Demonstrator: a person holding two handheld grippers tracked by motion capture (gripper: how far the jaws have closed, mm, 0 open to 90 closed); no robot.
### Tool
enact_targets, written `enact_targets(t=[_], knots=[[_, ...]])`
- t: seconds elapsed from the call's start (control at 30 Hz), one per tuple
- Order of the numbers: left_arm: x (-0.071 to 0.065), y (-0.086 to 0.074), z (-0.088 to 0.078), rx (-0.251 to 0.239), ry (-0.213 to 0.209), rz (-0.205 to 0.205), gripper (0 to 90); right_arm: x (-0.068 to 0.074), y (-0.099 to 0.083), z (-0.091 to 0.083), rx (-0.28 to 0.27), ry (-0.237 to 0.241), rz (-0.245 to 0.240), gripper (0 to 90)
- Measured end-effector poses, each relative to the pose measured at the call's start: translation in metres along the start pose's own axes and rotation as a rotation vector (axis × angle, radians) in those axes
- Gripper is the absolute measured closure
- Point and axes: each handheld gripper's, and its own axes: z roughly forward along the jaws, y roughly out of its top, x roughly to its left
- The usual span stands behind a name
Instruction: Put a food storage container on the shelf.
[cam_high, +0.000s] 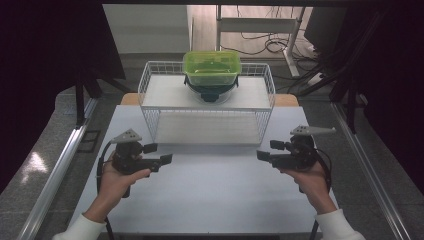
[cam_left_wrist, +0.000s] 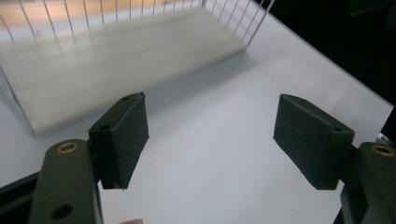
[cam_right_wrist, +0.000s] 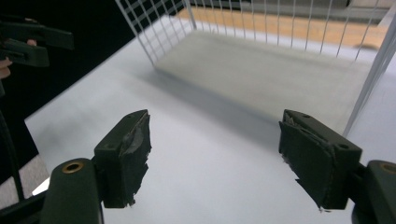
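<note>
A green see-through container (cam_high: 212, 67) rests on a dark bowl-like thing (cam_high: 210, 92) on the top shelf of a white wire rack (cam_high: 148, 80). My left gripper (cam_high: 159, 153) is held in a hand in front of the rack's left end, jaws open and pointing right, nothing between them. My right gripper (cam_high: 270, 150) mirrors it at the rack's right end, open and empty. In the left gripper view the left gripper (cam_left_wrist: 217, 135) looks over the white table (cam_left_wrist: 219, 154) towards the rack's lower shelf (cam_left_wrist: 116, 60). The right gripper (cam_right_wrist: 215, 154) faces the same lower shelf (cam_right_wrist: 271, 70).
The white table (cam_high: 215, 195) spreads between and in front of both hands. The rack's lower shelf (cam_high: 205, 127) is bare. The other hand's gripper (cam_right_wrist: 28, 42) shows at the upper left of the right gripper view. Metal rails (cam_high: 60, 165) run along the table's sides.
</note>
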Motion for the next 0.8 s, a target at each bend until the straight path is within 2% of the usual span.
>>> enact_targets(t=[0.07, 0.17, 0.37, 0.5, 0.6, 0.7, 0.8], knots=[[-0.001, -0.011, 0.002, 0.010, 0.012, 0.000, 25.3, 0.002, -0.012, 0.003, 0.013, -0.002, -0.004, 22.8], [-0.002, -0.024, 0.005, 0.023, 0.001, -0.020, 25.3, 0.003, -0.028, 0.010, 0.038, -0.001, -0.004, 21.8], [-0.001, -0.037, 0.014, 0.065, 0.002, -0.042, 24.2, 0.001, -0.052, 0.027, 0.112, -0.013, -0.012, 21.0], [-0.002, -0.039, 0.016, 0.070, 0.010, -0.037, 24.1, 0.001, -0.056, 0.034, 0.138, -0.022, -0.026, 20.1], [-0.002, -0.040, 0.016, 0.067, 0.011, -0.039, 23.9, 0.001, -0.055, 0.032, 0.124, -0.024, -0.035, 20.1], [0.000, -0.040, 0.019, 0.067, -0.006, -0.065, 23.6, 0.001, -0.055, 0.030, 0.115, -0.026, -0.027, 20.0], [0.000, -0.042, 0.022, 0.075, 0.007, -0.061, 22.7, 0.001, -0.055, 0.030, 0.116, -0.028, -0.031, 19.2]])
